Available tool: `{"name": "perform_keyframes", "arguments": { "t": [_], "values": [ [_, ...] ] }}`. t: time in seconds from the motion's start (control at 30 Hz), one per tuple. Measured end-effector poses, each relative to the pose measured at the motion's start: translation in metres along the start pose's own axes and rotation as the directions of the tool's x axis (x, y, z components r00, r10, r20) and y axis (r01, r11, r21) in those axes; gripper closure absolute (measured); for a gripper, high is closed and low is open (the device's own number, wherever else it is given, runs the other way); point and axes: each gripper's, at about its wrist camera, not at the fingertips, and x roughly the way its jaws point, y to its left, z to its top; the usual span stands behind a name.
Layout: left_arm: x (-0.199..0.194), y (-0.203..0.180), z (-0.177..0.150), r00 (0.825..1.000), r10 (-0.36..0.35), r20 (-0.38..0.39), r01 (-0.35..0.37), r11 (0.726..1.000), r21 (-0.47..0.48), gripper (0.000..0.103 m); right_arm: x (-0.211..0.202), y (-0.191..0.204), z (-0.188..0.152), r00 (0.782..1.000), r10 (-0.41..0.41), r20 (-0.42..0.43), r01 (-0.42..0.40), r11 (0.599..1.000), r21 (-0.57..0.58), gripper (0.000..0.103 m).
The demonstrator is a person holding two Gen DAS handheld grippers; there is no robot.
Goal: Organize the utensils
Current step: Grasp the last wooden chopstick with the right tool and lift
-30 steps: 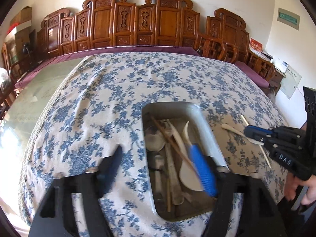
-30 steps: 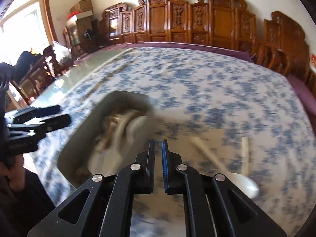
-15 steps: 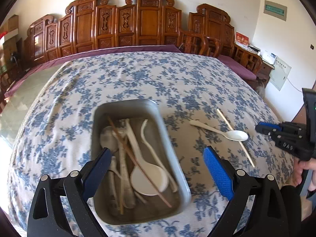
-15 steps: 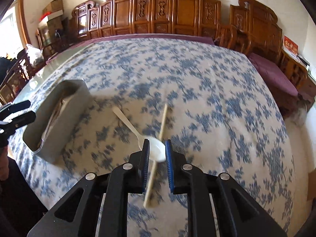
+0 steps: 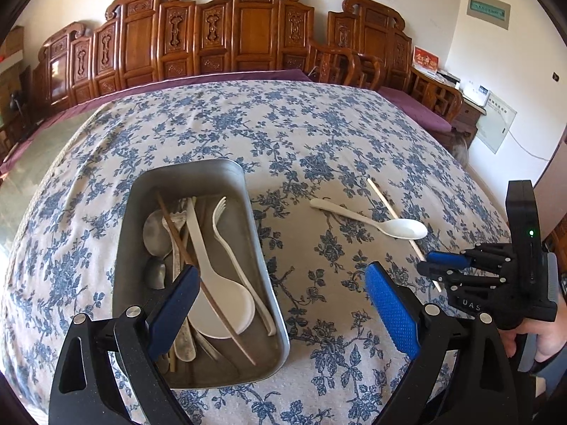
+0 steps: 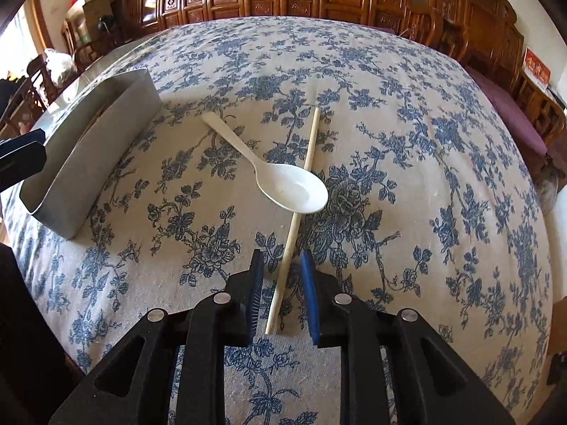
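Note:
A grey metal tray (image 5: 248, 191) on the flowered tablecloth holds a white ladle spoon (image 5: 219, 304), a white fork (image 5: 230, 241), metal spoons (image 5: 154, 230) and brown chopsticks (image 5: 198, 269). My left gripper (image 5: 281, 276) hangs wide open over the tray's near right corner, holding nothing. To the right of the tray (image 6: 95, 141) a white spoon (image 6: 294, 186) lies with its bowl on a pale chopstick (image 6: 310, 145). My right gripper (image 6: 281, 262) is low over the cloth and slightly open. The chopstick's near end lies between its pads, which do not touch it. The left wrist view shows the white spoon (image 5: 404, 228), the pale chopstick (image 5: 382, 198) and the right gripper (image 5: 425, 264).
Carved wooden chairs (image 5: 248, 35) line the table's far side. The table's right edge (image 6: 542, 248) drops off beside purple-cushioned seats. A hand (image 5: 545, 336) holds the right gripper at the lower right of the left wrist view. The left gripper (image 6: 21, 152) shows at the tray's near end.
The left gripper opened wider and drew back from inside the tray. The right gripper swung right from the tray, sank over the chopstick and parted its jaws a little.

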Motion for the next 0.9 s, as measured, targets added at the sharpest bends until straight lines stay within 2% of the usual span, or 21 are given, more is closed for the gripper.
{"name": "perform_keyframes", "arguments": {
  "t": [0.07, 0.13, 0.3, 0.6, 0.9],
  "values": [
    [0.001, -0.003, 0.000, 1.000, 0.000, -0.003, 0.000, 1.000, 0.010, 0.013, 0.001, -0.002, 0.001, 1.000, -0.019, -0.013, 0.019, 1.000, -0.007, 0.093],
    [0.001, -0.007, -0.001, 1.000, 0.001, -0.004, -0.001, 1.000, 0.021, 0.013, 0.000, -0.010, 0.000, 0.999, -0.031, -0.025, 0.031, 1.000, 0.004, 0.097],
    [0.000, -0.019, -0.002, 1.000, 0.007, -0.009, -0.006, 0.999, 0.049, 0.013, -0.006, -0.036, -0.006, 0.999, -0.025, -0.033, 0.026, 0.999, 0.036, 0.097],
    [0.009, -0.047, 0.004, 0.999, 0.018, -0.047, -0.015, 0.998, 0.056, 0.013, -0.035, -0.074, -0.021, 0.999, -0.041, 0.011, 0.041, 0.998, 0.046, 0.097],
    [0.050, -0.081, 0.022, 0.992, 0.033, -0.125, -0.031, 0.999, 0.021, 0.013, -0.051, -0.096, -0.023, 0.998, -0.024, 0.057, 0.019, 0.996, 0.084, 0.097]
  ]
}}
